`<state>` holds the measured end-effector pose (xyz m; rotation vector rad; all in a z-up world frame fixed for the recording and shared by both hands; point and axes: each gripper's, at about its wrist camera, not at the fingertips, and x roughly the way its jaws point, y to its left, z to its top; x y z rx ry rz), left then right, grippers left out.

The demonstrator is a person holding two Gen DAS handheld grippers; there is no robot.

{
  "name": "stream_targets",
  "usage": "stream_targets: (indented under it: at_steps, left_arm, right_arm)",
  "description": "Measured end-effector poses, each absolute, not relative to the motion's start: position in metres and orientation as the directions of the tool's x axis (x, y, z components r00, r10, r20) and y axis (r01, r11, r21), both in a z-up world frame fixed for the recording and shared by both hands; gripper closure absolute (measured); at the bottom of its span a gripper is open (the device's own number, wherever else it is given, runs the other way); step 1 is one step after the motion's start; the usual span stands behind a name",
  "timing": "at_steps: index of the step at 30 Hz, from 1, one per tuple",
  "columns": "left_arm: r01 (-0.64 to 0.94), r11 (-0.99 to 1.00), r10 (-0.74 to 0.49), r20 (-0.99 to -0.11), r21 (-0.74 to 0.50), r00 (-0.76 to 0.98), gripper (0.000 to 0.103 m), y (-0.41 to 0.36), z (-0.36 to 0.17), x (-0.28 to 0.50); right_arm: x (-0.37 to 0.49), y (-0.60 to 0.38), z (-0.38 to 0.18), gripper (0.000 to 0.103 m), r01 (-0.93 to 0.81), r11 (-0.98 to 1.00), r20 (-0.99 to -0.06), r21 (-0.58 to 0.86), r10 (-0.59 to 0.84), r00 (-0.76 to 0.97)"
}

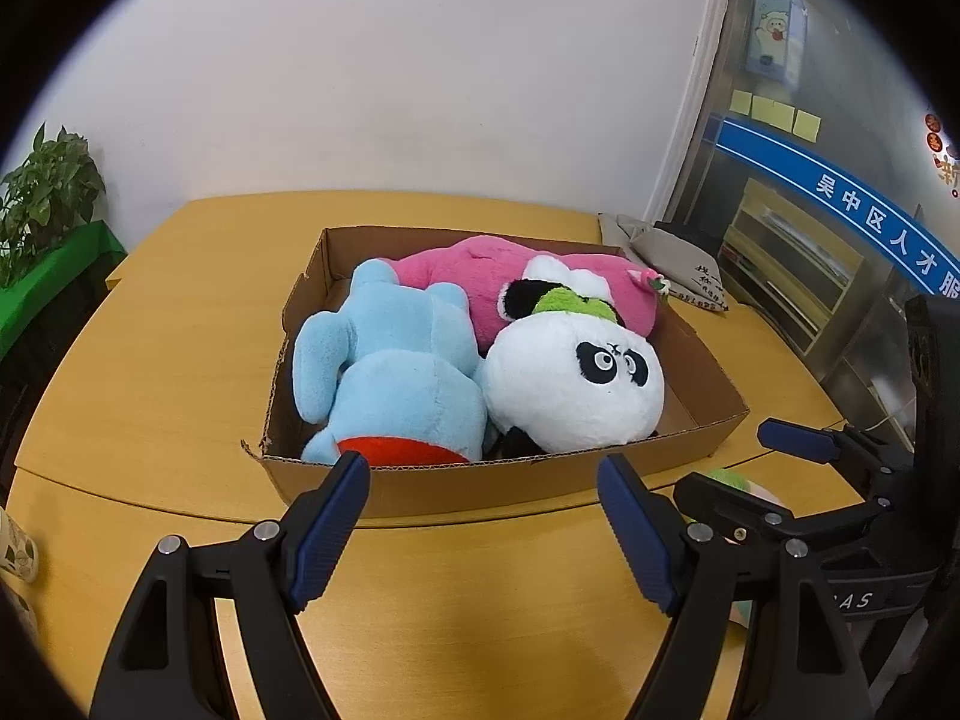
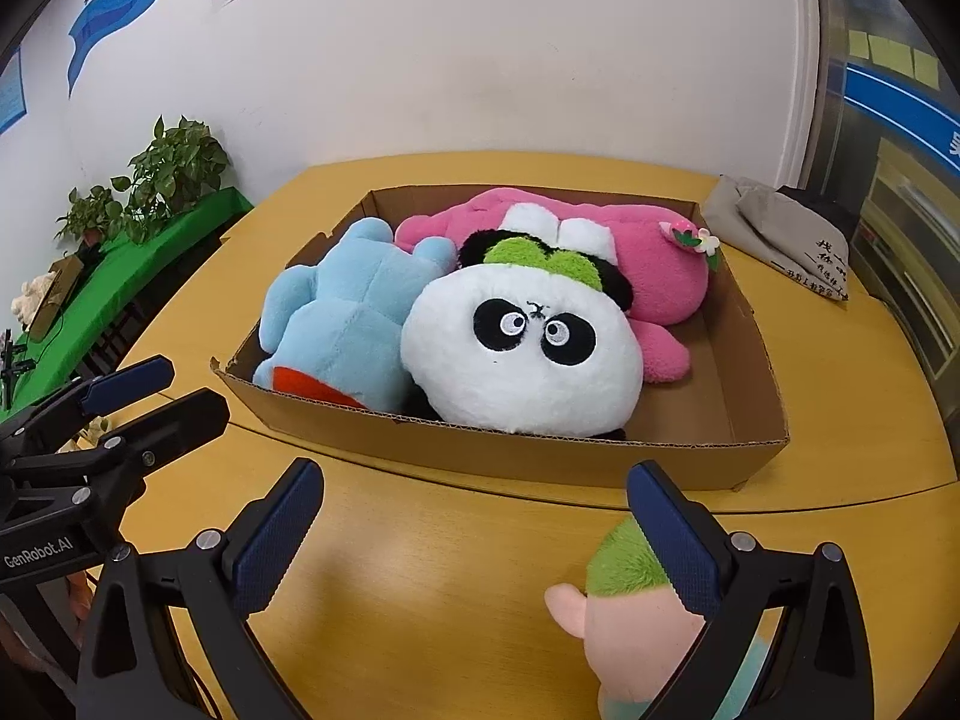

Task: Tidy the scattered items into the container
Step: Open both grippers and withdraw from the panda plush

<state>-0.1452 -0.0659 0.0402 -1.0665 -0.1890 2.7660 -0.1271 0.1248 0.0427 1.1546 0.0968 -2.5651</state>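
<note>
Toys mostly tidied: blue plush (image 2: 345, 318), panda (image 2: 522, 354) and pink plush (image 2: 654, 264) lay in cardboard box (image 2: 600, 453); green-haired doll (image 2: 624, 606) remained on table (image 2: 450, 570) beside right claw (image 2: 474, 540), spread wide and empty, as was left claw (image 1: 483, 525).

Bright, even indoor light, with soft shadows on the table (image 1: 180, 360). Fisheye bending curves the edges, and black vignettes fill the corners. Focus is mostly sharp.
</note>
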Motion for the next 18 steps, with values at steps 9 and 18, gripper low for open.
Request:
stream_targets:
  at_steps: [9, 18]
  left_arm:
    - [-0.101, -0.98, 0.19, -0.661, -0.171, -0.726, 0.025, -0.067, 0.035, -0.147]
    - [-0.101, -0.979, 0.197, -0.669, -0.18, -0.717, 0.025, -0.066, 0.029, -0.15]
  right_arm:
    - [-0.127, 0.125, 0.036, 0.0, 0.318, -0.947, -0.747, 0.055, -0.25, -0.616]
    - [-0.128, 0.125, 0.034, 0.0, 0.318, -0.947, -0.749, 0.053, -0.249, -0.615]
